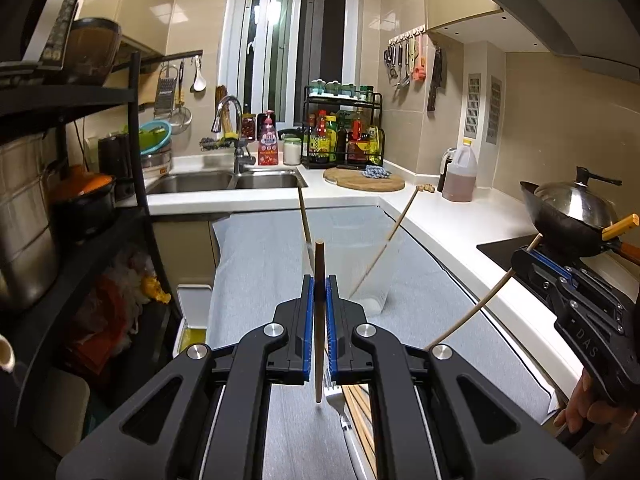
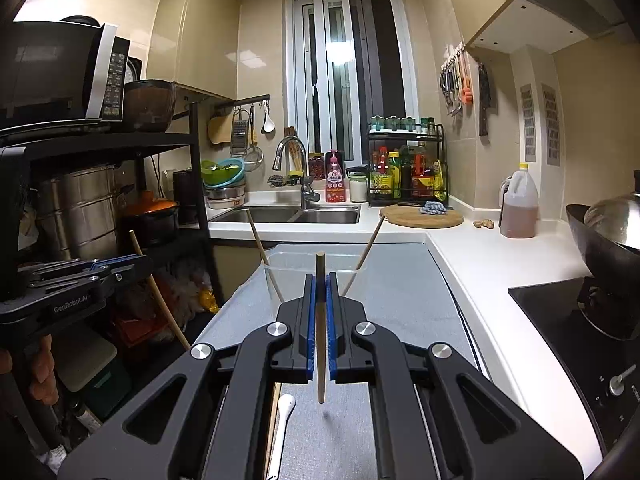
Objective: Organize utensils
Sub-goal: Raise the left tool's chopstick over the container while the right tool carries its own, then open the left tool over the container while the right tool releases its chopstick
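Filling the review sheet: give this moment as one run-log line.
left gripper: shut on chopstick | right gripper: shut on chopstick | clear container: two chopsticks inside

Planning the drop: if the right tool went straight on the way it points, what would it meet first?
Probably the clear container, straight ahead of the right tool and its chopstick; depth is unclear.

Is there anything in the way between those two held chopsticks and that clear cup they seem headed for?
Nothing visible blocks the way. The left gripper and the right gripper each clamp a chopstick, and only bare grey mat lies before the clear cup. Two chopsticks already lean inside it.
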Tool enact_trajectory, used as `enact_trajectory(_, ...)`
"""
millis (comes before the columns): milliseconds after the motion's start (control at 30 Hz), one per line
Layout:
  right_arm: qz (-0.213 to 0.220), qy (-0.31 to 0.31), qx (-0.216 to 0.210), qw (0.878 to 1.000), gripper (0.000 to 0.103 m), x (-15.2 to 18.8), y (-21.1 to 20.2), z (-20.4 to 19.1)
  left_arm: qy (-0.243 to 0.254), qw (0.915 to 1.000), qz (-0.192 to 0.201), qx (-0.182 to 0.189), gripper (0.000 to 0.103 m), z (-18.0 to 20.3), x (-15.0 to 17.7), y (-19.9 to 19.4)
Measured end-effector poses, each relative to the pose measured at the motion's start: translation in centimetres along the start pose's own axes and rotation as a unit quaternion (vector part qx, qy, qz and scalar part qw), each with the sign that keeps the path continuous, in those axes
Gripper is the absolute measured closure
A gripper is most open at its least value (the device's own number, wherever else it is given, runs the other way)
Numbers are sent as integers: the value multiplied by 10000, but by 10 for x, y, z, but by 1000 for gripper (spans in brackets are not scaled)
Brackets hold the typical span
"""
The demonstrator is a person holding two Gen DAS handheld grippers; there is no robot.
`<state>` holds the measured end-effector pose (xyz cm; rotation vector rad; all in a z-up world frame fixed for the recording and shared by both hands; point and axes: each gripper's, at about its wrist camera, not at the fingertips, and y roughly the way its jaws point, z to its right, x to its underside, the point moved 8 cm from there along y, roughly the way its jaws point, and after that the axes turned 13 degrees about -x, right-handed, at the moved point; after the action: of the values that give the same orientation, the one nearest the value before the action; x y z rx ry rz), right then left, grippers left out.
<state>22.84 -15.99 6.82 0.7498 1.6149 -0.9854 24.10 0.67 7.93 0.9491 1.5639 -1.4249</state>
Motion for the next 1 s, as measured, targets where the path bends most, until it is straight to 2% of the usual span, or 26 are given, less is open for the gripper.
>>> enact_trajectory(167,82,7,-66,9999,98,-25,8,3,36,9999,127,105,97,4,-30,3)
enact_trajectory(433,503,-35,-117,9987,98,-92,15,12,139,9964,788,274,97,15,-110,-5)
enact_trajectory(567,725,-185,-48,9972,98,-123,23,14,178,9941,1016,327,97,27,-138,-1)
enact_trajectory(800,903,-394,3,9951,98,-156,49,21,141,9928,1122,388,97,42,-162,24)
enact_trajectory(1000,648,-205,52,9977,98,-143,88,41,106,9960,833,302,97,44,-153,73)
